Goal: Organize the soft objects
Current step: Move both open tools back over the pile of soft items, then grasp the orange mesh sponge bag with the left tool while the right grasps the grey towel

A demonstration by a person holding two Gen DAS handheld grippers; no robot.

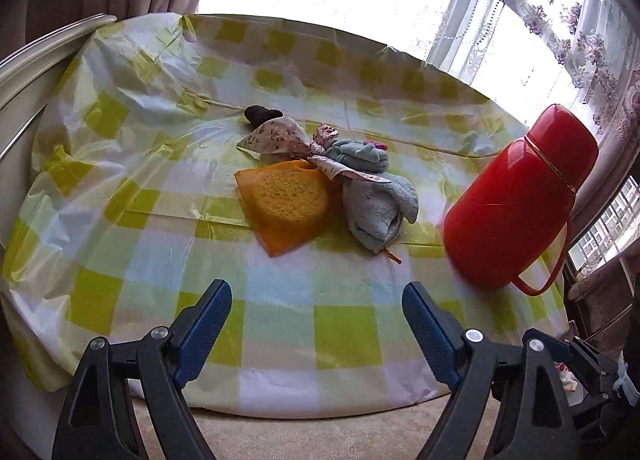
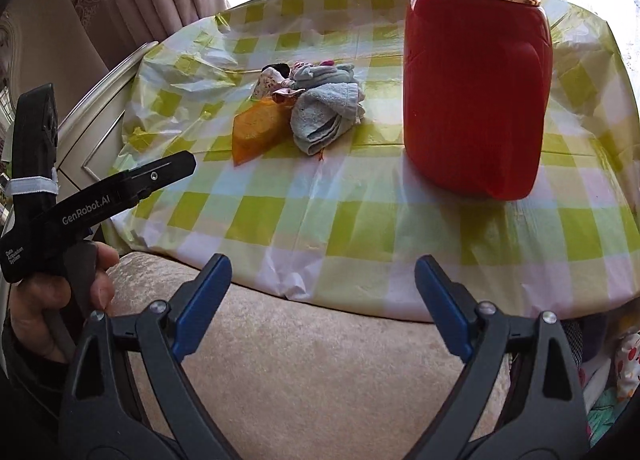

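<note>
A heap of soft things lies mid-table: an orange cloth with a yellow sponge (image 1: 289, 203) (image 2: 256, 127), a light blue towel (image 1: 378, 207) (image 2: 324, 115), a floral fabric scrap (image 1: 276, 135) (image 2: 270, 81), small blue socks (image 1: 360, 155) and a dark item (image 1: 262, 114) behind. My left gripper (image 1: 316, 308) is open and empty above the table's near edge, well short of the heap. My right gripper (image 2: 322, 284) is open and empty over the beige cushion, off the table's near edge. The left gripper's body (image 2: 100, 195) shows in the right wrist view, held by a hand.
A tall red thermos jug (image 1: 516, 195) (image 2: 476, 71) stands on the right of the table. The green checked plastic tablecloth (image 1: 160, 179) (image 2: 360, 227) is wrinkled. A beige cushion (image 2: 312, 372) lies in front. Curtains and windows are behind; a cream chair frame (image 1: 36, 55) is left.
</note>
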